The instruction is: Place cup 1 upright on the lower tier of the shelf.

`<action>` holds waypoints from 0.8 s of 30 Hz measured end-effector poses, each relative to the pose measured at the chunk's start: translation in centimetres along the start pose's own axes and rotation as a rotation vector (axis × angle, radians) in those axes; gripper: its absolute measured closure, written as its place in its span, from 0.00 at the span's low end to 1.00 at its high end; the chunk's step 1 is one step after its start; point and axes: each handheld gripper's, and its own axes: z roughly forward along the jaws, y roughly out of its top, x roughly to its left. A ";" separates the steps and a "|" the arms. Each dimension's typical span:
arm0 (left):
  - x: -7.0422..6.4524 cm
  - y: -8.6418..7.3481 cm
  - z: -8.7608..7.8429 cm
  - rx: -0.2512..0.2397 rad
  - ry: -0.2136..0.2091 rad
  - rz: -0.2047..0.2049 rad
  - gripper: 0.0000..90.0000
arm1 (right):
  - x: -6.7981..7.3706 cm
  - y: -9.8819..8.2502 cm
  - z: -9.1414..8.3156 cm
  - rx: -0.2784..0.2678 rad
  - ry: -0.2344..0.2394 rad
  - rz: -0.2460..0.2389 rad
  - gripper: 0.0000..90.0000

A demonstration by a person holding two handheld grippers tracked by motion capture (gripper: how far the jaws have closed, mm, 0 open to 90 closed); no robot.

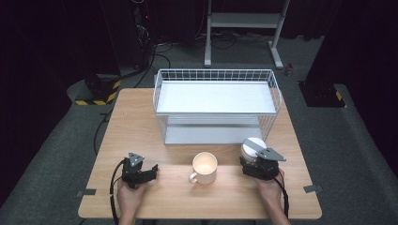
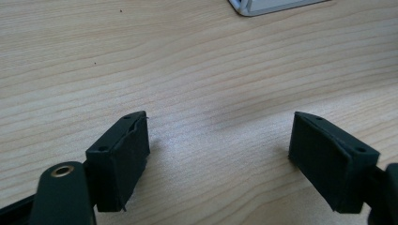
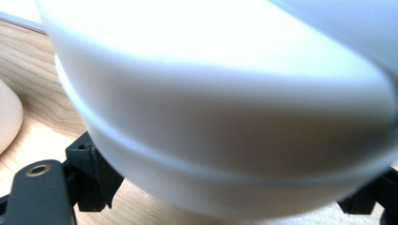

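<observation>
Two tongs, one white container, one cream mug on a wooden surface

One white round container sits near the surface's right front, just in front of the wire rack's right corner; the right tongs hold it between their jaws, and in the right gripper view its pale wall spans the gap from one jaw to the other. Left of it, close by but apart, stands a cream mug, upright, handle toward the person. The left tongs rest at the front left, jaws apart with bare wood between them. Behind stands a white wire rack with two shelves. The light wooden surface rests on grey carpet in a dark room, with black-and-yellow striped bases and cables behind. No writing can be read.
</observation>
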 end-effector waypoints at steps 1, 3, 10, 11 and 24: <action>0.0 0.0 0.0 0.001 -0.001 -0.001 0.23 | 0.0 0.0 0.1 0.001 -0.002 0.003 0.16; 0.0 0.0 0.0 0.001 0.000 -0.001 0.23 | 0.0 0.0 0.1 0.000 -0.005 0.015 0.16; 0.0 0.0 0.0 0.000 0.000 0.000 0.23 | 0.1 0.0 0.2 -0.019 -0.014 -0.010 0.20; 0.0 0.0 0.0 0.001 -0.001 -0.001 0.23 | 0.1 0.0 0.2 -0.023 -0.018 -0.013 0.20; 0.0 0.0 0.0 0.000 0.000 0.000 0.23 | -0.2 0.4 0.0 -0.040 -0.033 -0.027 0.21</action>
